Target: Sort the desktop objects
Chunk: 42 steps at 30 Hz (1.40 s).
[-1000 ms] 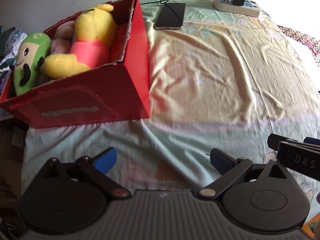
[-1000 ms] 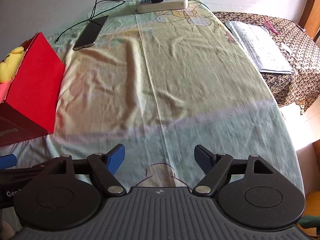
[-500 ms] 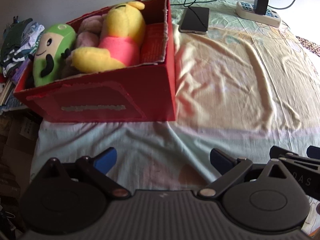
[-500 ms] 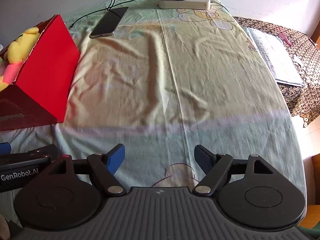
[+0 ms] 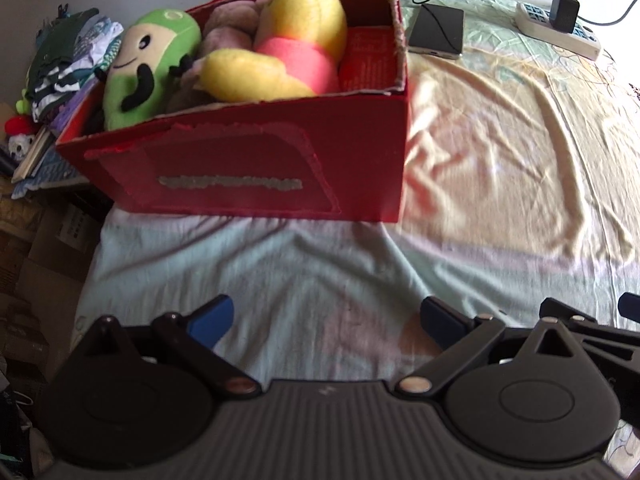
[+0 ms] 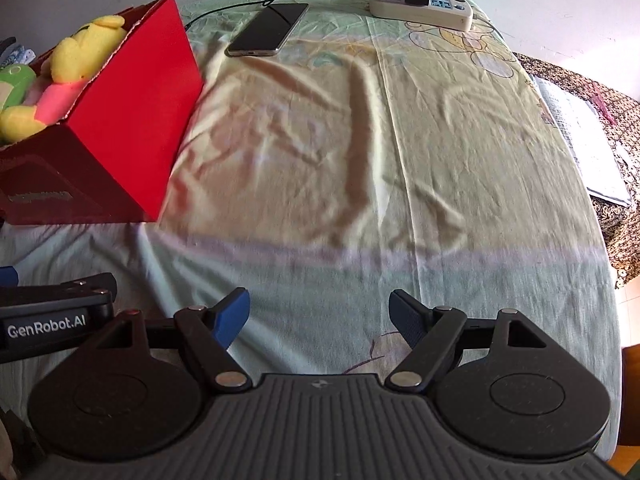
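Red cardboard box [image 5: 256,168] sits at left of sheet-covered worktop [image 6: 360,160], holding green plush [image 5: 148,68], pink plush [image 5: 228,30], yellow plush [image 5: 292,40]. Label on box front too blurred to read. Right of box: phone [image 6: 268,34], then power strip [image 6: 424,6]. Your left gripper [image 5: 324,318] reads "GenRobot.AI" on its side, fingers wide, empty. Your right gripper [image 6: 318,312] fingers wide, empty.

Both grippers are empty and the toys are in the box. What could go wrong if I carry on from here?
The yellow plush rises above the red box rim, so a nudge to the box might tip it out. The phone looks cabled toward the power strip; lifting it could drag the cord. The left gripper and right gripper, both open, sit close together and may collide.
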Motion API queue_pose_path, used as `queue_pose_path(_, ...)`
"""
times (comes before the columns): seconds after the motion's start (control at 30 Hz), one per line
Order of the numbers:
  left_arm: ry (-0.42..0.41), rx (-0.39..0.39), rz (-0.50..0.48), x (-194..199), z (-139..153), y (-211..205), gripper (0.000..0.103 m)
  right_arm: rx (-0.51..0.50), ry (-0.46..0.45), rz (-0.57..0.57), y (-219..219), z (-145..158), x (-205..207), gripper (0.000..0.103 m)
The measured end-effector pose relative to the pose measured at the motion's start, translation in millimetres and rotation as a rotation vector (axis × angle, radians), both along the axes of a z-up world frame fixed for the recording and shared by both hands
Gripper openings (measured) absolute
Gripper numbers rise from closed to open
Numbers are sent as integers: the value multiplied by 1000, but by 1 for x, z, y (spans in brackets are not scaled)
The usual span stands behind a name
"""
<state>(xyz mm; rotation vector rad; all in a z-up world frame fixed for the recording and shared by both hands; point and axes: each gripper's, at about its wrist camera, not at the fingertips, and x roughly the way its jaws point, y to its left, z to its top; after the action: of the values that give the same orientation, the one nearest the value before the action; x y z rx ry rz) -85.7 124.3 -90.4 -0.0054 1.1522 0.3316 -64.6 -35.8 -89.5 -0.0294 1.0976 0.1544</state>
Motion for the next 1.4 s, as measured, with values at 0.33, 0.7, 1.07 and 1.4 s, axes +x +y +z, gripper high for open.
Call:
queue_pose_path(0.33,-1,-16,61,-14,1,39,100,-11,3,71,34,1,-2,79)
queue_pose_path(0.7,-96,-110,62,-18,26,101,101,-34,-53,46,79,29,0,80)
queue_pose_path(1.07,-193,-224,55,-9,55,161,101,-54,-128,20,130,62,7,83)
queue_pose_path(1.4,-224,-207,53,9,86,201,101,-42,-174,-3,159,82,13,83)
